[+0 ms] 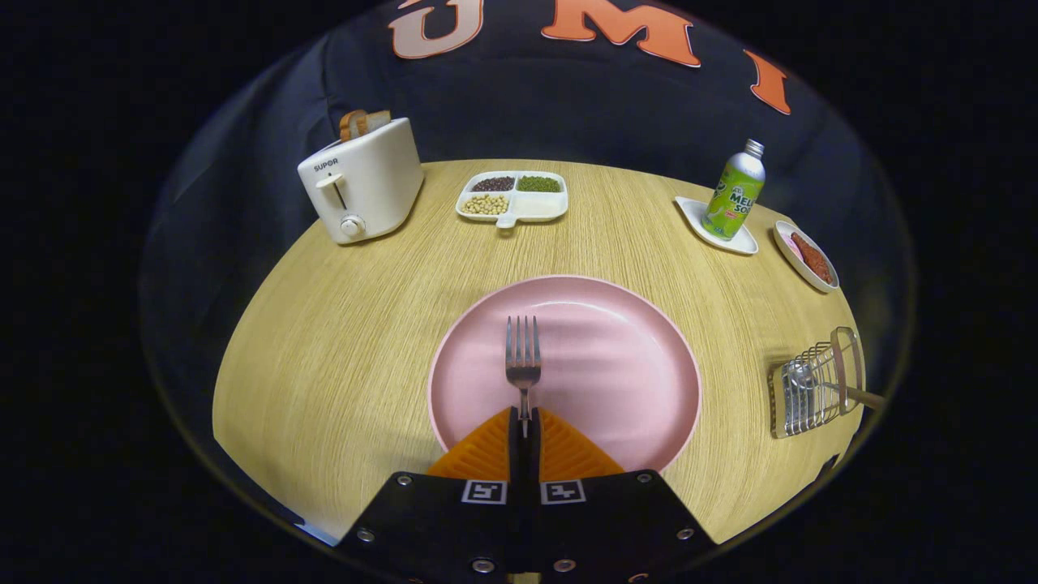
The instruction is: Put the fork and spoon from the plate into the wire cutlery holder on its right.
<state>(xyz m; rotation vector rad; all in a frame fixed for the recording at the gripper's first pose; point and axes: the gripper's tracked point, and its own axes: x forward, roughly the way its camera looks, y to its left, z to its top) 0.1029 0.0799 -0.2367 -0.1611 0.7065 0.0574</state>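
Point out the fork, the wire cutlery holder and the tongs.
fork (pixel 523 357): gripper view, on the neck below the tines; handle clamped between the shut tongs, over the pink plate.
wire cutlery holder (pixel 811 391): gripper view, on its wire side.
tongs (pixel 524 423): gripper view, midway between the tips.

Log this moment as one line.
hand-held gripper: shut on fork handle | fork: over plate | spoon: in holder | next: fork to holder

Hand-held gripper (pixel 524 423) pinches the fork (pixel 523 361) handle over the pink plate (pixel 616 357) on the table (pixel 340 341)
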